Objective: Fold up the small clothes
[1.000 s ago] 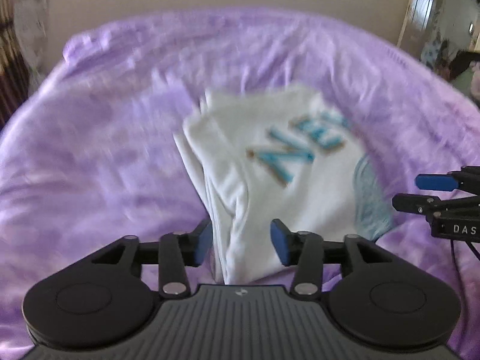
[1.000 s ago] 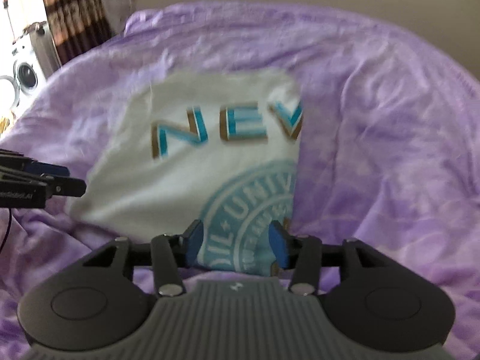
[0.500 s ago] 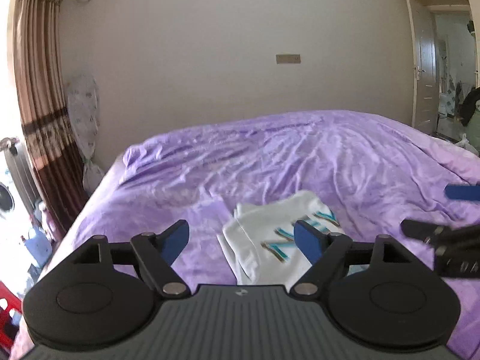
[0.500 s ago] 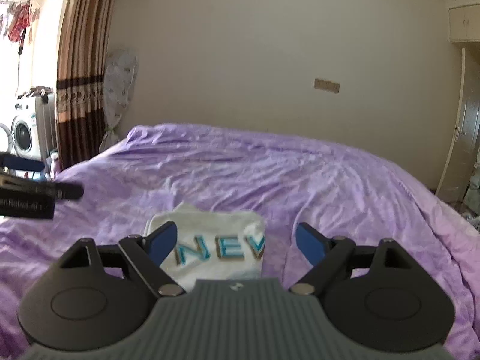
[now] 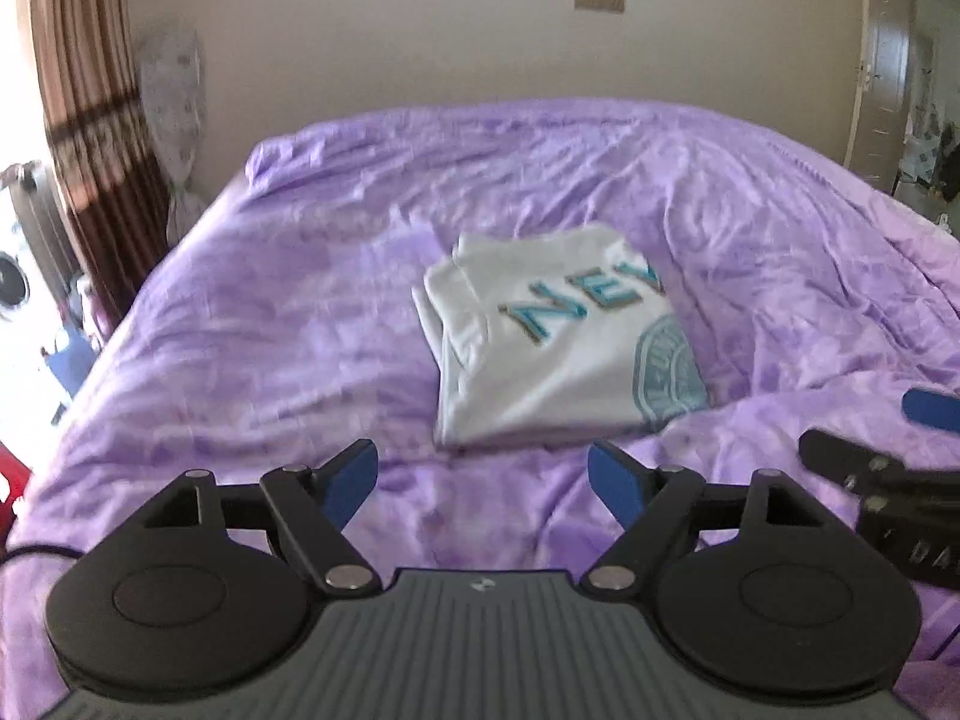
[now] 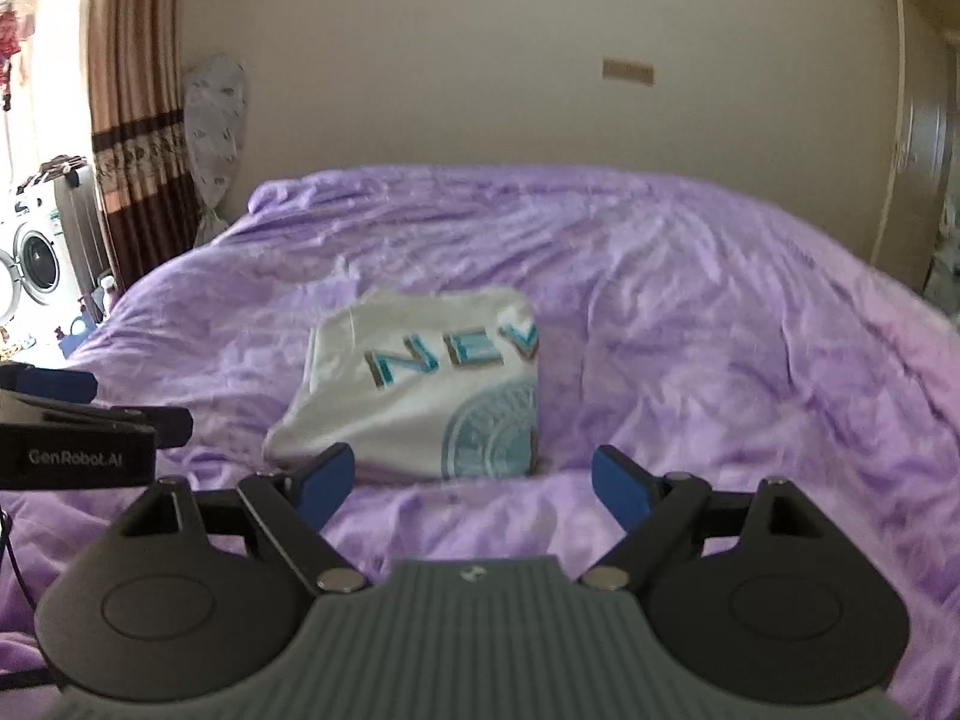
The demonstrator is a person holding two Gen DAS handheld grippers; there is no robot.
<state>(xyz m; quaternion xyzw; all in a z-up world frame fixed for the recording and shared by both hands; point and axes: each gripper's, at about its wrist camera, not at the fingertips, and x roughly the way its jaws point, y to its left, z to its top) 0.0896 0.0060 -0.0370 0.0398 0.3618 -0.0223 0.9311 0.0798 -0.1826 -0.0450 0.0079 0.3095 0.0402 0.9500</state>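
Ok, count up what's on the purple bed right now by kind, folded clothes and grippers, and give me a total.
Folded white T-shirt with teal lettering: 1
Black two-finger grippers with blue pads, both open and empty: 2, left gripper, right gripper
Total: 3, over the purple bedsheet

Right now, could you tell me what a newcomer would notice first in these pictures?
First, the white folded shirt with teal letters and a round seal, lying in the middle of the purple bed. Next, the two open tools near the camera: the left tool and the right tool, both short of the shirt and holding nothing. A brown curtain hangs at the far left.
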